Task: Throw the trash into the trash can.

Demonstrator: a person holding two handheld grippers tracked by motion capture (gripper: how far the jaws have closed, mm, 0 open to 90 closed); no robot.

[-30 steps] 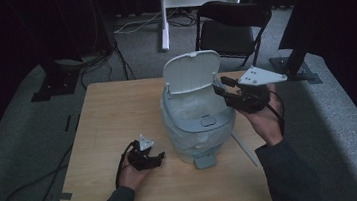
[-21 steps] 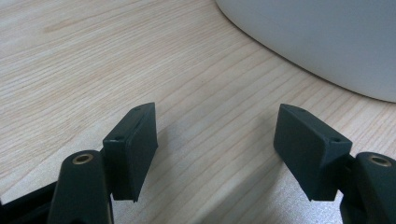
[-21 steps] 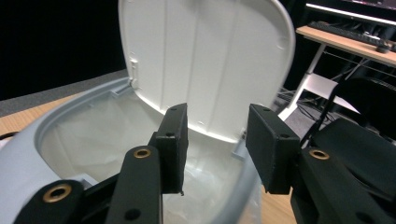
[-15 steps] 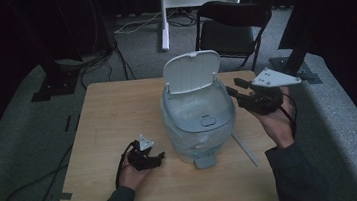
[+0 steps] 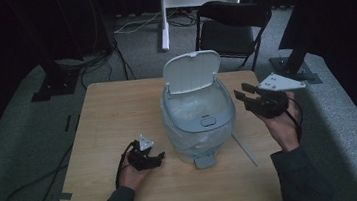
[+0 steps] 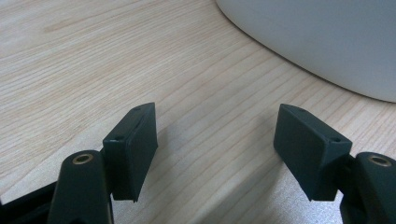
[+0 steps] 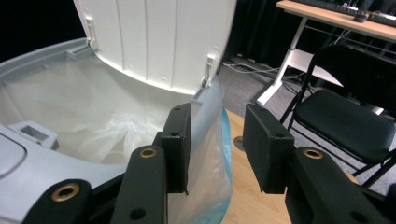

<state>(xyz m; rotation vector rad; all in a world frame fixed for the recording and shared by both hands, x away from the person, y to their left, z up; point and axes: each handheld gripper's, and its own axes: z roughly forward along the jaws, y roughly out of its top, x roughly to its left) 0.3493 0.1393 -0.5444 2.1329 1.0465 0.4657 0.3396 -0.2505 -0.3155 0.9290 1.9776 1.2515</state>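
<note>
A pale grey pedal bin (image 5: 199,123) stands mid-table with its white lid (image 5: 191,71) raised and a clear plastic liner (image 7: 93,116) inside. My right gripper (image 5: 242,91) hovers just right of the bin's rim and points toward it. Its jaws are partly open and have just been closing a little, with nothing between the pads. In the right gripper view, the right gripper (image 7: 217,135) looks past the liner's edge and the lid (image 7: 154,37). My left gripper (image 5: 160,157) rests on the table left of the bin, open and empty. The left gripper (image 6: 215,135) faces the bin's wall (image 6: 317,37).
A thin white stick (image 5: 244,149) lies on the wooden table (image 5: 113,117) to the right of the bin's foot pedal (image 5: 204,161). Behind the table are a black chair (image 5: 234,24) and a white stand (image 5: 164,11). Cables trail over the floor on the left.
My right gripper has drifted right and slightly down, from over the bin's right rim to beside it. The left gripper has stayed put.
</note>
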